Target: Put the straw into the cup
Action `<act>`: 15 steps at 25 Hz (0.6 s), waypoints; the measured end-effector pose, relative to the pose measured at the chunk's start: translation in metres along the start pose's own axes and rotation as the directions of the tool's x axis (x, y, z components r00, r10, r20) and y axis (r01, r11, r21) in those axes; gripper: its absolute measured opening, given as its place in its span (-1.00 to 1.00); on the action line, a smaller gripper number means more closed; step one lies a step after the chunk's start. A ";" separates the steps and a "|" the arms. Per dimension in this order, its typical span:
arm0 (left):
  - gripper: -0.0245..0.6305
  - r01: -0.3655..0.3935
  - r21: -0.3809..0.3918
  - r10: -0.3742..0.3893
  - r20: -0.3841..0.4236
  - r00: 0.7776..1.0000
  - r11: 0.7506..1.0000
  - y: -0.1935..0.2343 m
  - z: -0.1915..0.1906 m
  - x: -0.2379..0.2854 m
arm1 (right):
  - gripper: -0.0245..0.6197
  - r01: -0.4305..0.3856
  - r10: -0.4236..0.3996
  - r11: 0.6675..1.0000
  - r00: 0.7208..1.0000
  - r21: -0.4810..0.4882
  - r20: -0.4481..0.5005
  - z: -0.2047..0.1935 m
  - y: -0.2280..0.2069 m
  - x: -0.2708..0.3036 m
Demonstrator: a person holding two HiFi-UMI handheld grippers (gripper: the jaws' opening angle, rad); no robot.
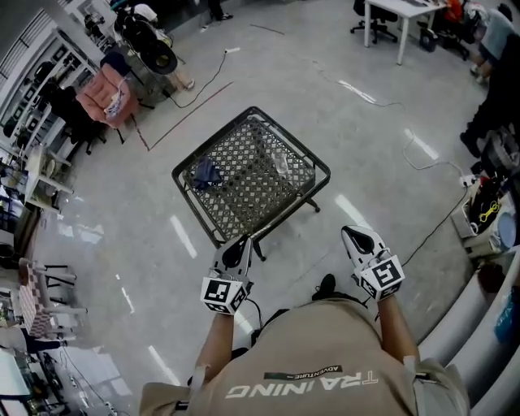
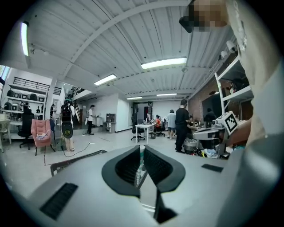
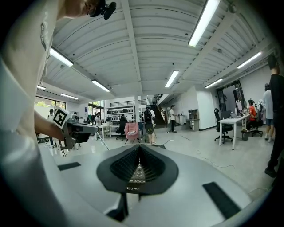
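A black mesh table [image 1: 318,169] stands on the floor ahead of me. On it lie a crumpled blue thing [image 1: 207,173] and a clear thing [image 1: 282,160] that may be the cup; I cannot pick out a straw. My left gripper [image 1: 245,240] hovers at the table's near corner. In the left gripper view its jaws [image 2: 142,150] stand a thin slit apart, and a pale strip shows in the slit; I cannot tell whether that is a held thing or the floor. My right gripper [image 1: 351,233] is right of the table, off its edge, its tips [image 3: 140,147] meeting with nothing between them.
A pink armchair [image 1: 106,93] and shelving stand at the far left. Cables [image 1: 203,85] trail across the floor behind the table. There is a white desk [image 1: 398,12] at the back right and clutter with a power strip [image 1: 479,203] at the right. People stand far off.
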State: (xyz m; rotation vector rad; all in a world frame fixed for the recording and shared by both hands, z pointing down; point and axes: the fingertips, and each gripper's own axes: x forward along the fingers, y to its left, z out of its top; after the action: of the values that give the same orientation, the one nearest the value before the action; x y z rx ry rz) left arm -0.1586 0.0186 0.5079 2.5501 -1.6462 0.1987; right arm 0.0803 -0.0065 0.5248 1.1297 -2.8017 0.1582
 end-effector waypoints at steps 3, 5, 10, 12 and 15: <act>-0.82 -0.012 0.017 0.013 -0.007 1.000 1.000 -0.014 0.001 0.026 | -0.87 -0.028 0.027 1.000 0.999 -0.015 -0.030 -0.011 -0.019 -0.001; -0.82 -0.023 0.023 0.024 -0.007 1.000 0.999 -0.022 0.001 0.040 | -0.87 -0.058 0.057 0.998 0.998 -0.023 -0.038 -0.017 -0.027 -0.001; -0.82 -0.037 0.019 0.037 -0.010 0.999 0.999 -0.034 0.003 0.069 | -0.87 -0.104 0.101 0.992 0.994 -0.066 -0.050 -0.020 -0.046 0.013; -0.82 -0.045 0.018 0.045 -0.019 0.999 0.999 -0.031 0.005 0.073 | -0.87 -0.118 0.115 0.991 0.992 -0.064 -0.044 -0.015 -0.047 0.022; -0.82 -0.061 0.011 0.061 -0.023 0.998 0.998 -0.021 0.011 0.075 | -0.87 -0.144 0.142 0.987 0.989 -0.073 -0.035 -0.003 -0.047 0.035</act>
State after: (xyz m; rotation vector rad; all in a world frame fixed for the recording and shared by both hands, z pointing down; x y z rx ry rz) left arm -0.1085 -0.0418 0.5086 2.4966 -1.7203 0.2408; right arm 0.0877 -0.0636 0.5351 0.9033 -2.8357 0.0797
